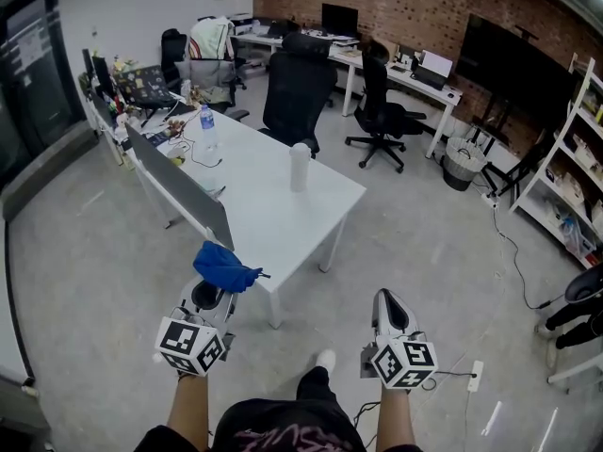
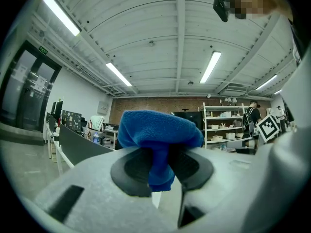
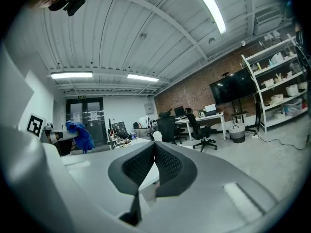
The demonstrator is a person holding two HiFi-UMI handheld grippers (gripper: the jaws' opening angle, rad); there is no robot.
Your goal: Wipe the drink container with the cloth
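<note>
The wiping has not begun yet, as far as I can see. The first part is done: the left gripper (image 1: 219, 288) is clamped on the crumpled blue cloth (image 1: 226, 266), and a fold of it is pinched between the pads while the rest bulges out above them. The right gripper (image 1: 385, 299) has its jaws together and carries nothing.

The tall white cylindrical drink container (image 1: 300, 166) stands upright toward the far side of the white rectangular worktop (image 1: 273, 219), well apart from both grippers. The cloth hangs just over the near corner of the worktop and touches nothing. I judge that nearly all the work is left: to come closer, probably to steady the container with the free gripper, and then to rub the cloth over its side.

The worktop is mostly bare around the container. At its far left there is a clear plastic water bottle (image 1: 208, 130) among some cables and small clutter, and a dark divider panel (image 1: 179, 188) runs along its left edge. The room is an office with a grey polished floor. Black office chairs (image 1: 297, 88) stand behind the worktop, and more desks line a red brick wall (image 1: 396, 3) at the far end. On the right there are a large black screen (image 1: 513, 64) and white shelves (image 1: 575, 158).
</note>
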